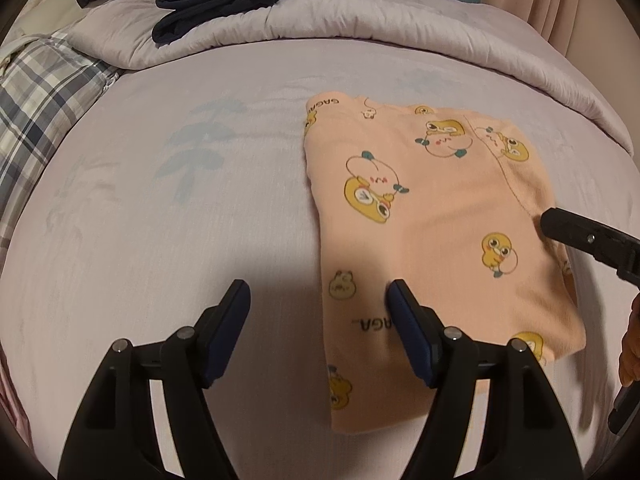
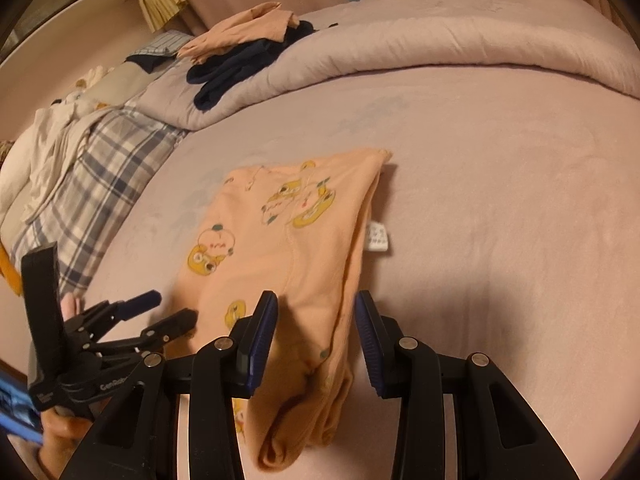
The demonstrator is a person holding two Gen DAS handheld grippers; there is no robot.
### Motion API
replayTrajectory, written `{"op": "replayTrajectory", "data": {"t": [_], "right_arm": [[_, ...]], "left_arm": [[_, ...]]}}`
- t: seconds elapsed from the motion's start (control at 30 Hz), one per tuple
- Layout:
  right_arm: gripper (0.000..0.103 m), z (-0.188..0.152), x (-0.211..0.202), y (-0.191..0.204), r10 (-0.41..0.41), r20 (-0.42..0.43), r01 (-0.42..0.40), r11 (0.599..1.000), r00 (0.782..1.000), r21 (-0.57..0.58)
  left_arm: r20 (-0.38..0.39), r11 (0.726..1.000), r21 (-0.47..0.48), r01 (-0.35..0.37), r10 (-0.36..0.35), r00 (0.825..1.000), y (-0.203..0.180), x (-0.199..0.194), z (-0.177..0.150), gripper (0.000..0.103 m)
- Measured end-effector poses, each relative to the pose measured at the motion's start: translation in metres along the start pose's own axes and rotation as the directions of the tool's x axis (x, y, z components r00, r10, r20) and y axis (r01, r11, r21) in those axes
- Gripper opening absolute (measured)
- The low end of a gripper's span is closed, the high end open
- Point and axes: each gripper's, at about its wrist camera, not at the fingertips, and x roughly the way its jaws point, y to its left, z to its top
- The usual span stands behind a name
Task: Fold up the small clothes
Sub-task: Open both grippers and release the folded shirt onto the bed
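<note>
Bedding fills both views: a lilac sheet (image 1: 160, 240), a rolled quilt (image 1: 360, 28) along the far edge carrying a dark navy garment (image 1: 212, 4) and a peach one (image 2: 244, 28), and a plaid pillow (image 1: 44, 92) to the left. The folded peach garment with duck prints (image 1: 432, 240) lies flat mid-bed, nothing on top of it. The left gripper (image 1: 318, 300) tilts steeply down, jaws wide and empty, straddling its left edge. The right gripper (image 2: 316, 312) hovers half-open over its near folded end, gripping nothing.
</note>
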Motion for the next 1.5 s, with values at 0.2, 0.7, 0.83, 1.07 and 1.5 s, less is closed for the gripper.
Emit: {"op": "replayTrajectory", "data": {"t": [0.2, 0.7, 0.83, 1.07, 1.5], "right_arm": [[0.039, -0.007, 0.001, 0.002, -0.017, -0.023, 0.016, 1.000, 1.000, -0.025], [0.039, -0.021, -0.001, 0.004, -0.093, -0.056, 0.089, 0.994, 0.994, -0.066], [0.039, -0.021, -0.007, 0.005, -0.098, -0.042, 0.095, 0.993, 0.994, -0.066], [0.039, -0.027, -0.023, 0.014, -0.108, -0.012, 0.107, 0.989, 0.994, -0.098], [0.055, -0.035, -0.045, 0.030, -0.101, 0.029, 0.103, 0.988, 0.995, -0.113]], "left_arm": [[-0.010, 1.000, -0.007, 0.001, -0.001, 1.000, 0.001, -0.002, -0.008, 0.072], [-0.033, 1.000, -0.024, 0.003, -0.003, 0.999, 0.002, -0.005, -0.027, 0.072], [-0.030, 1.000, -0.031, 0.006, -0.007, 1.000, 0.002, -0.011, -0.031, 0.070], [-0.016, 0.999, -0.040, 0.015, -0.016, 1.000, 0.000, -0.030, -0.036, 0.070], [0.020, 0.998, -0.054, 0.037, -0.036, 0.999, -0.008, -0.061, -0.041, 0.079]]}}
